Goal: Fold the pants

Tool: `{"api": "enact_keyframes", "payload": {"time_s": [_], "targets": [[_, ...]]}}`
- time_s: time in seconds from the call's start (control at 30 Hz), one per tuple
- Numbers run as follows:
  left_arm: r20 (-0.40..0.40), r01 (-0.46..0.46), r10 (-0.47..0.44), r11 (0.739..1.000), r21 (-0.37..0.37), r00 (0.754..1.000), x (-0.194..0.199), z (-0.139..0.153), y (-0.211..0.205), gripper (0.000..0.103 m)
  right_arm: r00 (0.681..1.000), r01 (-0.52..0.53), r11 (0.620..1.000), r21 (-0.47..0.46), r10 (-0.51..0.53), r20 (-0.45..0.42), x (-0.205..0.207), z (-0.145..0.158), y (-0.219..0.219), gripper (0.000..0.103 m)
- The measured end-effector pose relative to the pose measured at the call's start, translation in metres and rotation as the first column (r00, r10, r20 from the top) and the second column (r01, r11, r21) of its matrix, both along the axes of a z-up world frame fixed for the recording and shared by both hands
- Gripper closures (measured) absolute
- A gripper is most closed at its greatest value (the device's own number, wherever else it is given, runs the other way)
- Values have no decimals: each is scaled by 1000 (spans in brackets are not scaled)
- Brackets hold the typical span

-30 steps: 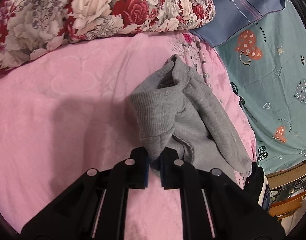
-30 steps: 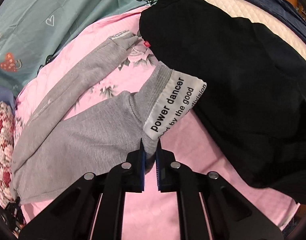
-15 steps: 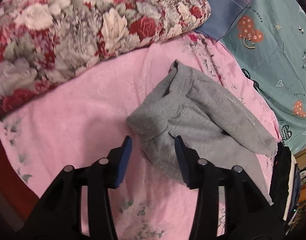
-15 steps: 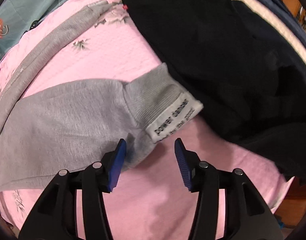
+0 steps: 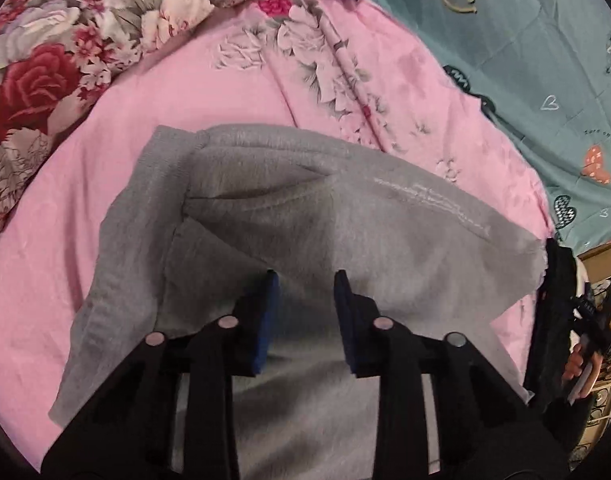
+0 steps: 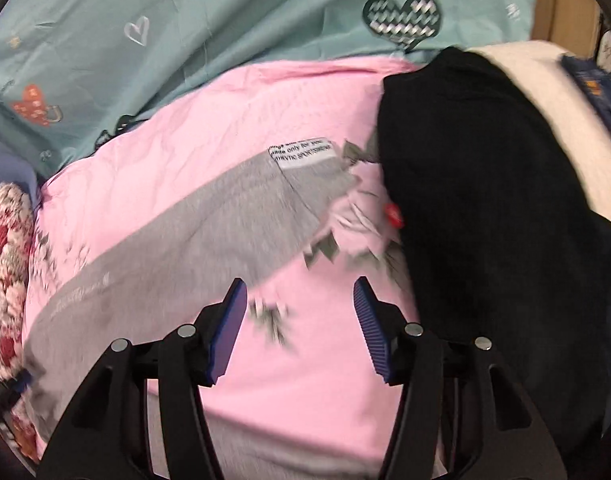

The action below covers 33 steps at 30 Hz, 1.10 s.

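Note:
Grey sweatpants [image 5: 305, 216] lie on the pink bed sheet [image 5: 85, 184], rumpled at the waistband end on the left. My left gripper [image 5: 305, 292] is open and empty, its blue pads just over the grey cloth. In the right wrist view one grey leg [image 6: 193, 240] runs from lower left to its cuff with a white label [image 6: 301, 152]. My right gripper [image 6: 301, 300] is open and empty above bare pink sheet [image 6: 297, 392], to the right of the leg.
A black garment [image 6: 485, 200] lies on the right of the sheet, over a white quilt [image 6: 553, 92]. A flowered pillow [image 5: 77, 28] is at the upper left. A teal blanket [image 5: 545, 60] with hearts lies beyond the sheet.
Both grippers opened and let go of the grey pants. The left one moved forward over the cloth. The right one swung away from the near cuff toward the far leg.

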<state>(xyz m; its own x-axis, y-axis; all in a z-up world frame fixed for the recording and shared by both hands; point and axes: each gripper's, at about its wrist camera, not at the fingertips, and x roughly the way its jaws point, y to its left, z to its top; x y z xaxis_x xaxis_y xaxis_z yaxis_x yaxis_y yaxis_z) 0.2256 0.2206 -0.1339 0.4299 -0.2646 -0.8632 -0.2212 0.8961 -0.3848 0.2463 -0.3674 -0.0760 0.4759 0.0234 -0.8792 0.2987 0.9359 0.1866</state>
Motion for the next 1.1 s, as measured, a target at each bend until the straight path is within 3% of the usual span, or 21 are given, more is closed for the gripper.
{"api": "enact_keyframes", "payload": {"time_s": [0.07, 0.17, 0.23, 0.3, 0.4, 0.5, 0.6, 0.67, 0.77, 0.83, 0.87, 0.9, 0.93, 0.97, 1.03, 1.1], "targets": [[-27, 2, -2, 1000, 12, 1000, 11, -14, -1, 80, 999, 12, 1000, 11, -11, -44, 32, -18, -9, 47], [-33, -19, 20, 1000, 17, 999, 21, -25, 4, 89, 995, 30, 999, -22, -32, -97, 56, -41, -10, 47], [-29, -29, 30, 999, 18, 999, 28, -29, 7, 92, 994, 31, 999, 40, -27, -109, 65, -56, -12, 52], [-22, -36, 36, 999, 21, 999, 35, -30, 9, 96, 995, 18, 995, 97, -9, -99, 68, -65, -10, 92], [-18, -33, 34, 998, 59, 999, 45, -29, 7, 99, 998, 29, 998, 47, -26, -57, 61, -58, -4, 94], [-23, -23, 26, 995, 94, 999, 48, -26, 4, 100, 998, 67, 998, 19, -67, 3, 40, -33, -6, 94], [-9, -4, 5, 991, 131, 1000, 44, -25, -2, 100, 996, 90, 996, 27, -90, -26, 7, -14, -10, 94], [0, 2, -2, 990, 142, 1000, 43, -26, -3, 100, 995, 86, 996, 16, -85, -47, -10, -14, -11, 94], [-14, -12, 14, 991, 130, 1000, 46, -26, 0, 100, 988, 96, 995, 15, -94, -126, -21, -43, -15, 94], [-31, 5, 0, 990, 140, 1000, 50, -26, -2, 100, 979, 101, 995, 8, -98, -181, -16, -67, -13, 88], [-35, 18, -13, 990, 143, 999, 50, -25, -2, 100, 983, 98, 995, -7, -98, -158, -17, -68, -12, 80], [-46, 38, -32, 989, 141, 998, 49, -23, -2, 100, 982, 86, 995, -56, -94, -166, -16, -66, -7, 64], [-64, 54, -45, 989, 137, 997, 45, -19, -1, 100, 978, 85, 991, -103, -103, -183, -16, -63, -4, 60], [-73, 66, -57, 989, 133, 996, 40, -14, 1, 91, 975, 80, 990, -120, -102, -195, -19, -56, -1, 60], [-20, 80, -78, 985, 154, 997, 23, 7, 9, 71, 981, 55, 996, -68, -67, -183, -33, -37, 7, 60], [30, 92, -103, 964, 250, 994, 9, 30, 18, 31, 993, 12, 999, -48, -17, -118, -64, -7, 23, 60]]}}
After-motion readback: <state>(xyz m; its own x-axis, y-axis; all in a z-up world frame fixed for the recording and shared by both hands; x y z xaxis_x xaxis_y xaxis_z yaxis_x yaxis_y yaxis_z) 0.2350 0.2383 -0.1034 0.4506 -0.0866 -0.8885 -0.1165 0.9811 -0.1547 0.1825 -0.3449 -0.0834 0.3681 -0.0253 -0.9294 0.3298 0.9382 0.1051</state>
